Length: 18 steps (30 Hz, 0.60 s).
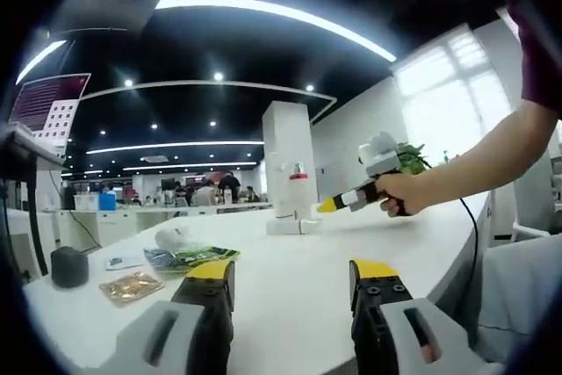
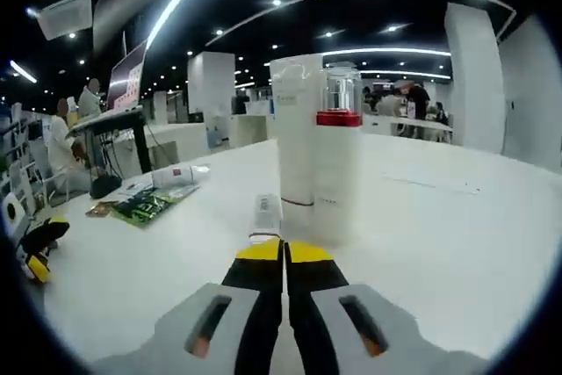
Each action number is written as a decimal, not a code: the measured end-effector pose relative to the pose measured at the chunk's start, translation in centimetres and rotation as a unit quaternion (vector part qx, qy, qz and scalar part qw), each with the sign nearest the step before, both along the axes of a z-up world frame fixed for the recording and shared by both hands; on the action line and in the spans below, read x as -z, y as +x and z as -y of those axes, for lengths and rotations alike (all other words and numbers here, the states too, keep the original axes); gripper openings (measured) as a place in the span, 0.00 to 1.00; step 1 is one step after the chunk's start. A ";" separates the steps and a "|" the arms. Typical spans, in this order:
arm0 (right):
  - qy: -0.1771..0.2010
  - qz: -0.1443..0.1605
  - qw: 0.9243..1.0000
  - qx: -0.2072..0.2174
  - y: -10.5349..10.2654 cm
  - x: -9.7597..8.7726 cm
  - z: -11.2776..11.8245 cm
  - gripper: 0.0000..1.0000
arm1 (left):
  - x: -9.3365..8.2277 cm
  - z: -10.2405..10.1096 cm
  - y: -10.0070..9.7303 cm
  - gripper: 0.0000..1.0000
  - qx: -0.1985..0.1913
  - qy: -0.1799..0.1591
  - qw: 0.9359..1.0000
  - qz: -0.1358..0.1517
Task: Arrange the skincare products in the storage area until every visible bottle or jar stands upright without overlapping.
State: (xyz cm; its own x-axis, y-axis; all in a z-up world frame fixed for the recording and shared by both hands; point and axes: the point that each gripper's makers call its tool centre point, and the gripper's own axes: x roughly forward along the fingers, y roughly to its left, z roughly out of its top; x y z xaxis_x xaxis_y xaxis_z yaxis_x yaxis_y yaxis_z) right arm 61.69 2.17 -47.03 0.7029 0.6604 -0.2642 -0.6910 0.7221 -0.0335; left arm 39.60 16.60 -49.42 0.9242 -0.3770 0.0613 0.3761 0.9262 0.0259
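On worktop (image 2: pixel 457 243) at 12 o'clock: pump bottle (image 2: pixel 338 164), tall bottle (image 2: pixel 294 129) upright | right tool (image 2: pixel 283 254) clenched, empty | left tool (image 1: pixel 294 274) released | lying tube (image 2: pixel 266 214): open, grip mid-body, stand it apart.

A: Lighting? Ceiling light strips (image 1: pixel 290 17) and spot lamps, dark ceiling, bright white table (image 2: pixel 457 217). Window (image 1: pixel 443 98) blown out in left gripper view.

B: Quality? Strong fisheye bending at edges, far background soft, faint shadows beneath the tall white bottle (image 2: pixel 303 142).
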 end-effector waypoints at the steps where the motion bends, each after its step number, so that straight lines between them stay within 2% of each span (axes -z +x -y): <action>1: 0.008 -0.011 1.000 -0.004 -0.1 -0.1 -0.4 0.12 | 0.0 0.0 0.0 0.54 0.000 0.001 1.000 0.001; 2: 0.014 -0.016 1.000 -0.009 -0.3 -0.2 -0.7 0.20 | 0.0 0.0 0.0 0.54 0.000 0.001 1.000 0.001; 3: 0.024 -0.031 0.999 -0.018 -0.6 -0.1 -1.5 0.25 | 0.0 -0.1 0.0 0.54 -0.001 0.000 1.000 0.002; 8: -0.016 -0.077 0.996 -0.038 -0.7 2.6 -2.9 0.39 | -0.1 -0.1 0.0 0.54 0.000 -0.002 1.000 0.003; 9: -0.030 -0.094 0.994 -0.039 -1.0 3.6 -3.0 0.39 | -0.1 -0.1 0.0 0.54 0.000 -0.002 1.000 0.003; 11: -0.060 -0.098 0.993 -0.032 -0.9 4.7 -2.7 0.35 | -0.1 0.0 -0.1 0.54 0.001 -0.001 1.000 0.003; 12: -0.067 -0.080 0.994 -0.020 -0.4 4.6 -2.3 0.33 | -0.1 0.0 -0.1 0.54 0.002 -0.001 1.000 0.003; 15: -0.060 -0.090 0.994 -0.018 -0.1 4.3 -2.2 0.25 | -0.1 -0.1 -0.1 0.54 0.003 -0.001 1.000 0.003; 16: -0.069 -0.086 0.994 -0.014 0.0 4.4 -1.9 0.20 | 0.0 0.0 -0.1 0.54 0.003 0.000 1.000 0.003; 18: -0.085 -0.073 0.994 -0.018 0.0 4.4 -1.6 0.19 | 0.0 0.0 -0.1 0.54 0.003 0.000 1.000 0.003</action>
State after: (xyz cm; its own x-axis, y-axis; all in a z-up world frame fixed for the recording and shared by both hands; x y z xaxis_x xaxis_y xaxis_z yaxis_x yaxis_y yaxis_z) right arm 61.70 3.79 -51.38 0.6253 0.6218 -0.4715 -0.7232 0.6888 -0.0505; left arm 39.47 16.64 -49.39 0.9213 -0.3828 0.0675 0.3818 0.9238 0.0288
